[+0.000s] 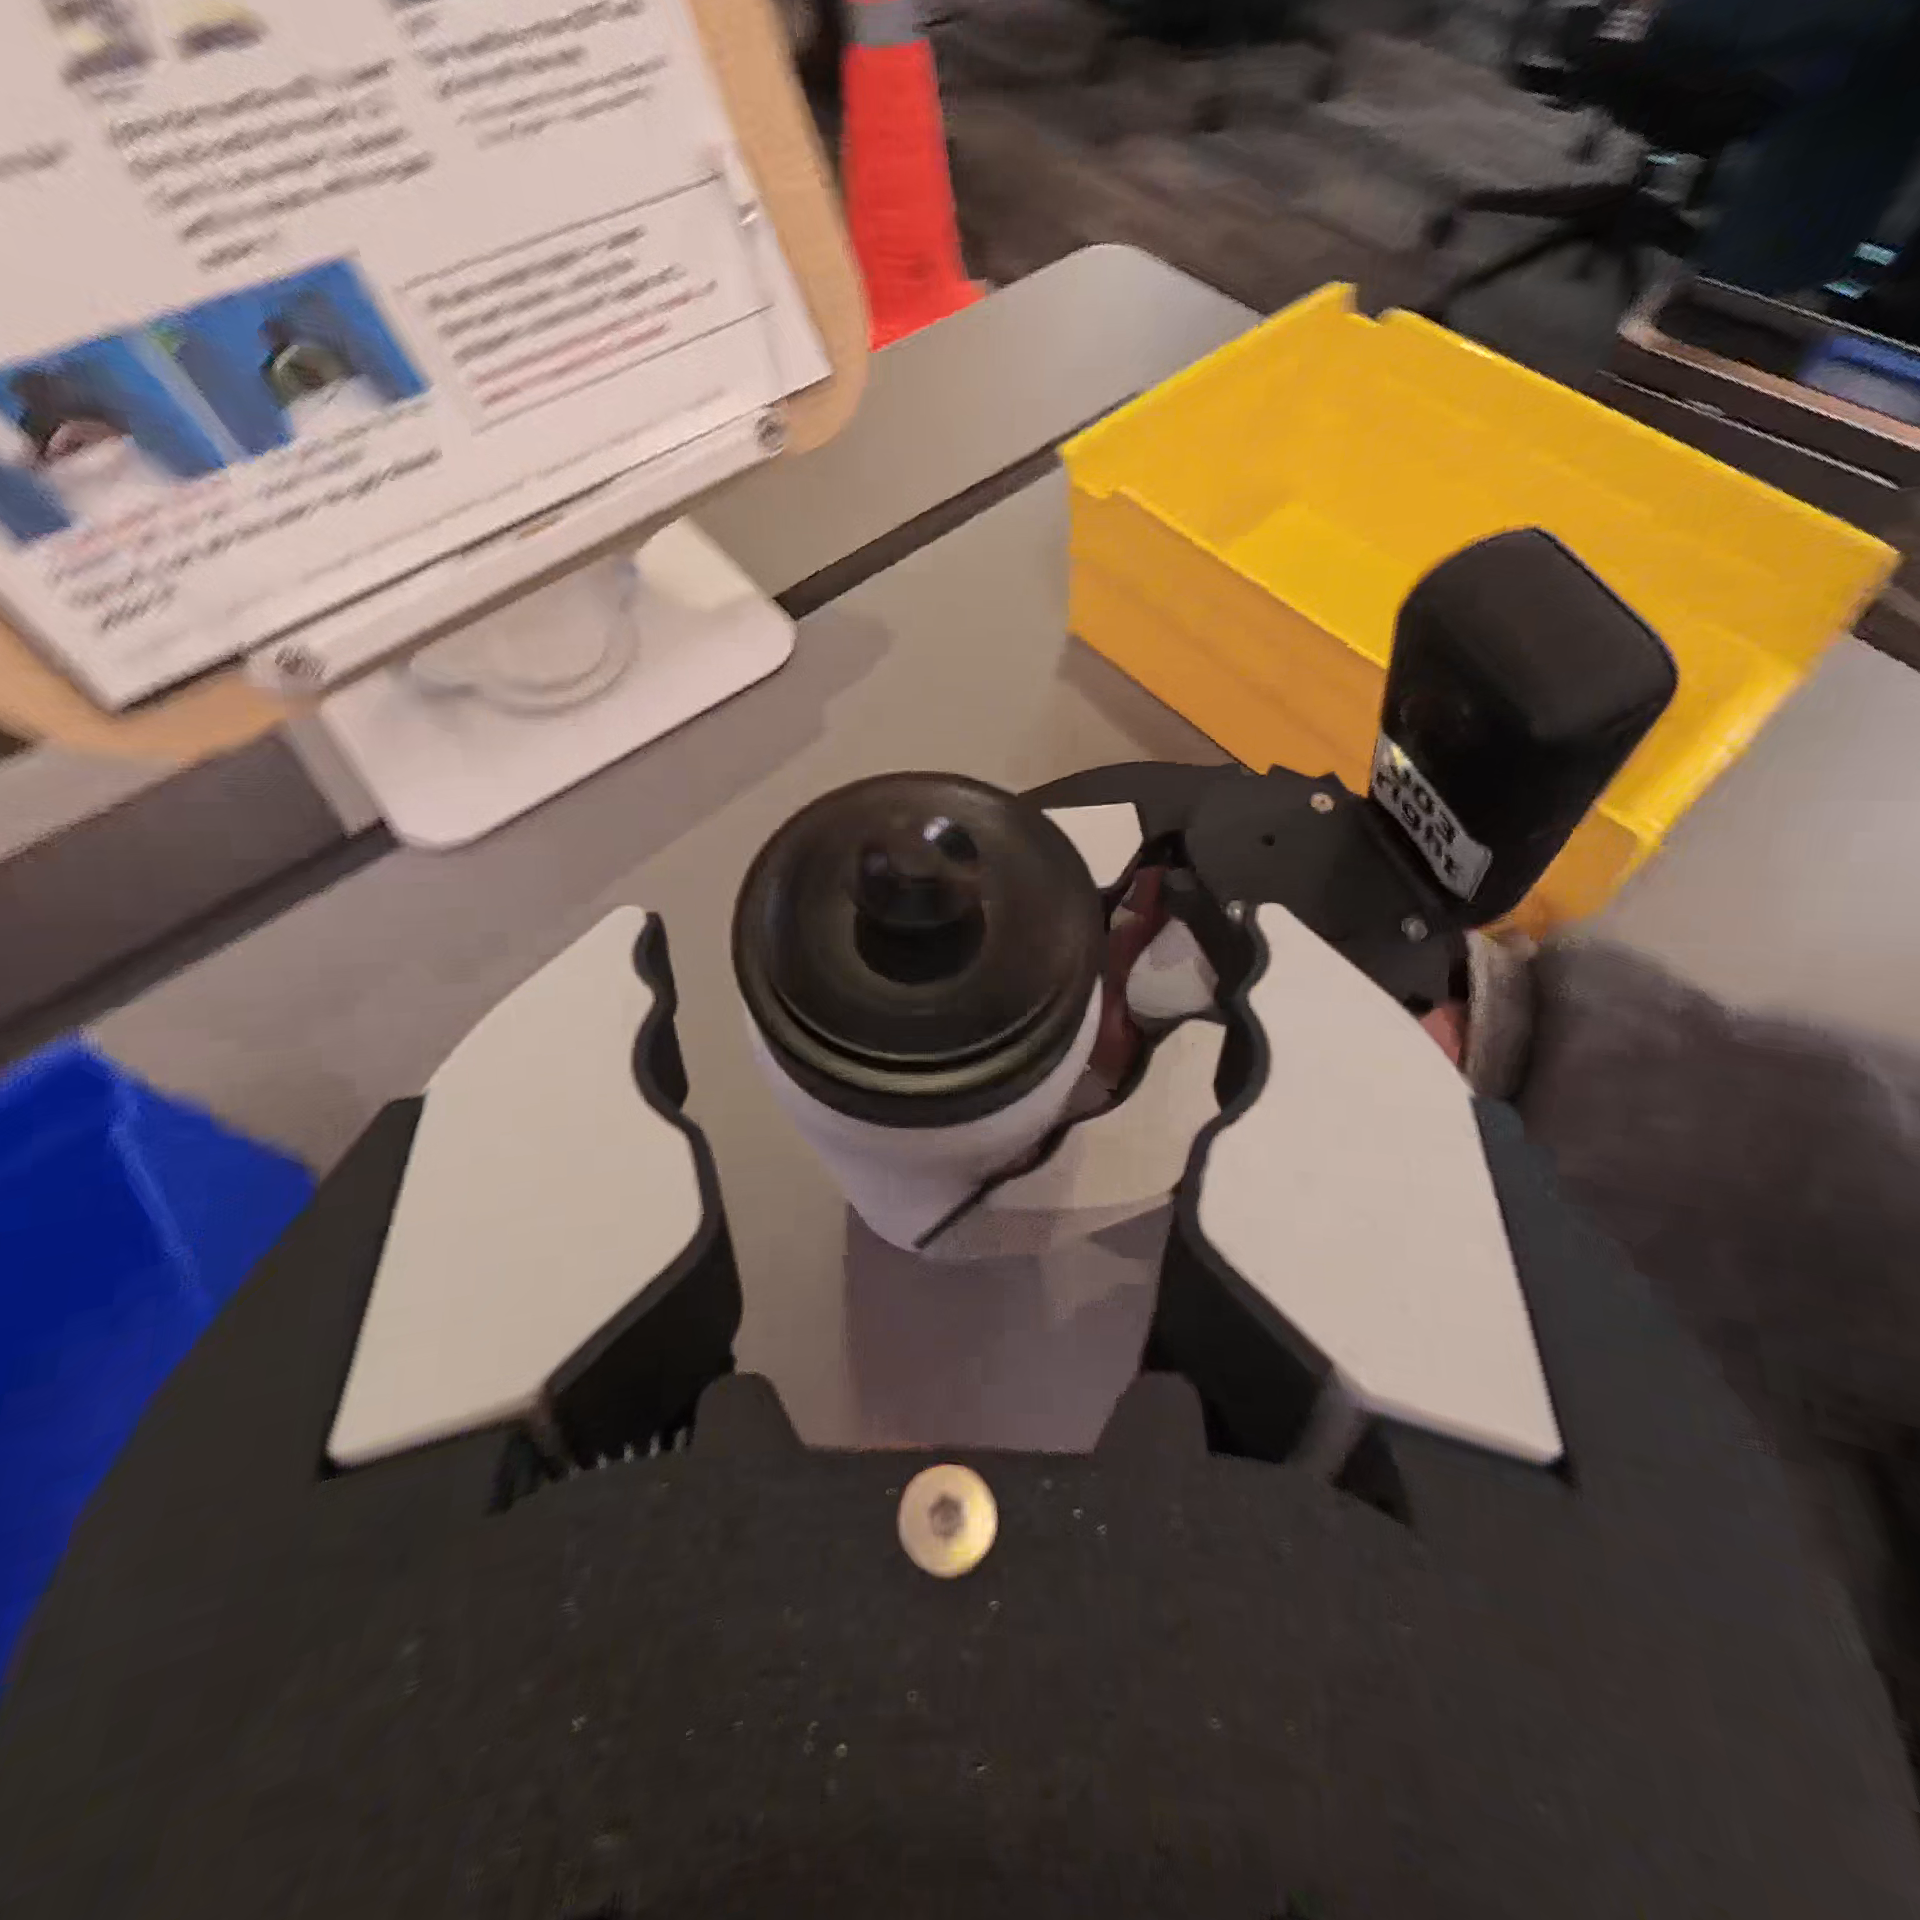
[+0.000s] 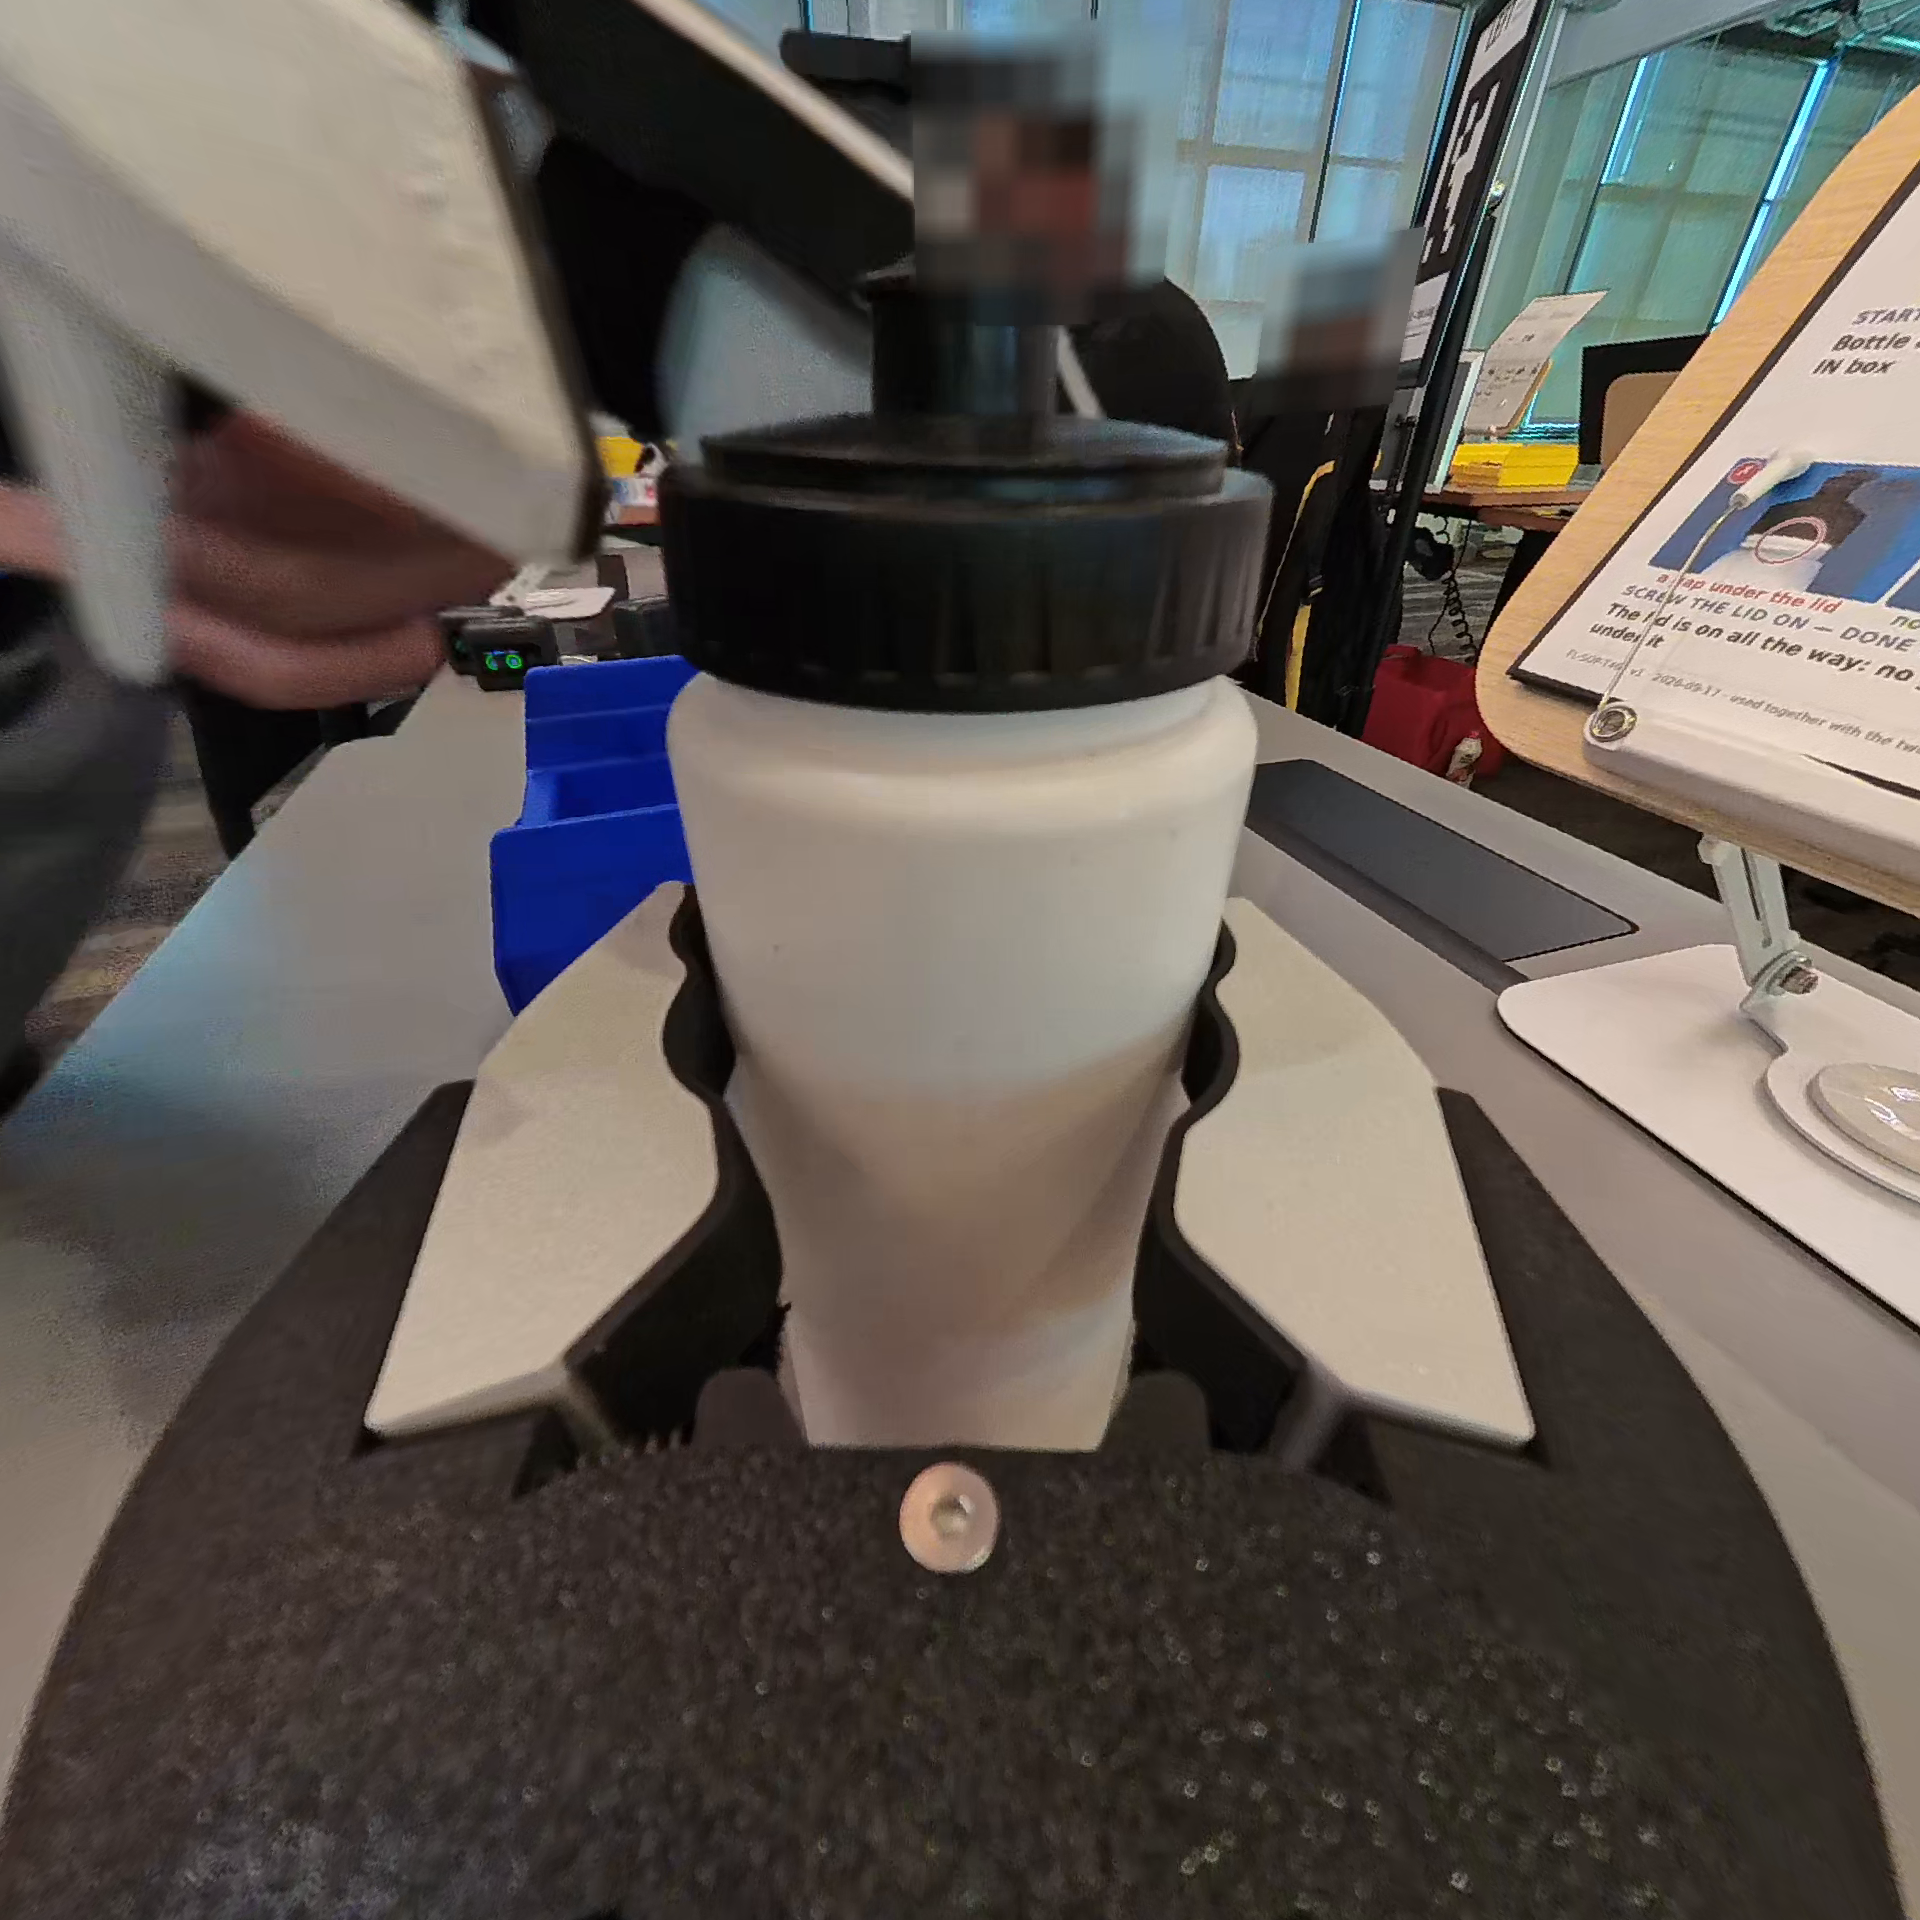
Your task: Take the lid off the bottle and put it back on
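Note:
A white bottle point(image 2: 966, 987) with a black screw lid point(image 2: 966, 582) on top stands upright on the grey table point(image 2: 312, 935). My right gripper point(image 2: 956, 966) is shut on the bottle's body below the lid. In the left wrist view I look down on the lid point(image 1: 914, 935) and the bottle's shoulder point(image 1: 914, 1153). My left gripper point(image 1: 951, 956) is open, its fingertips on either side of the lid with a gap on both sides. The right gripper's black body point(image 1: 1330, 862) shows at the bottle's right. A pale, blurred finger point(image 2: 312, 260) of the left gripper shows at the upper left.
A yellow bin point(image 1: 1455, 499) stands behind the bottle to the right. A blue bin point(image 1: 104, 1247) sits at the left and also shows in the right wrist view point(image 2: 582, 821). An instruction board on a white stand point(image 1: 364, 312) is at the back left. An orange cone point(image 1: 899, 187) stands beyond the table.

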A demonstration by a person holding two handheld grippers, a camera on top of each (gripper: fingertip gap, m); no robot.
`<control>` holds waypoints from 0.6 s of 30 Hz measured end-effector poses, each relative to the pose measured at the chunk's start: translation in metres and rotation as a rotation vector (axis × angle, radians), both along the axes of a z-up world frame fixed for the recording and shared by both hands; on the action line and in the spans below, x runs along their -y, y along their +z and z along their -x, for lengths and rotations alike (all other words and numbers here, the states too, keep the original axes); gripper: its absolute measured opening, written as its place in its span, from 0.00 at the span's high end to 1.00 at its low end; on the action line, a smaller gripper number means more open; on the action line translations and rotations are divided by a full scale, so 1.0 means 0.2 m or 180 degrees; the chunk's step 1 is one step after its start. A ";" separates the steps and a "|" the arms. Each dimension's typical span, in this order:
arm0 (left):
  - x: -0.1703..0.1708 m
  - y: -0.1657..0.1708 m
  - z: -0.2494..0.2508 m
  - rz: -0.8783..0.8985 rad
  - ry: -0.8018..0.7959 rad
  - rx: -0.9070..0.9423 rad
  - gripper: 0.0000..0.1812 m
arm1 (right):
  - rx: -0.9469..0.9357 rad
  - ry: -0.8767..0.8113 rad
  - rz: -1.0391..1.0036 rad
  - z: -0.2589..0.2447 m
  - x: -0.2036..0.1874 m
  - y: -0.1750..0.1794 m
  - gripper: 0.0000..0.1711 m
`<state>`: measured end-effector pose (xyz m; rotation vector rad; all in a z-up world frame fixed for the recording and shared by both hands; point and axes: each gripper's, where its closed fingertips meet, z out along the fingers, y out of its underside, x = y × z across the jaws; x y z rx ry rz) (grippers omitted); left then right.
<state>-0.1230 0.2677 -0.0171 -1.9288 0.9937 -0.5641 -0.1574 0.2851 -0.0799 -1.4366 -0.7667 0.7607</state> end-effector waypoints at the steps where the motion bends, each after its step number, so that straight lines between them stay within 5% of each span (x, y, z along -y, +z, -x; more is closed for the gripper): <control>1: 0.01 0.00 -0.01 0.0052 0.0213 0.0031 0.44 | -0.0011 0.0002 0.0000 0.00 0.00 0.00 0.49; 11: -0.06 -0.11 0.04 0.0770 0.1270 -0.0597 0.52 | 0.0023 -0.0016 0.0001 -0.01 0.01 0.00 0.49; 18: -0.02 -0.15 0.02 0.0981 0.0655 -0.0881 0.57 | 0.0017 -0.0019 0.0011 -0.01 0.00 0.00 0.49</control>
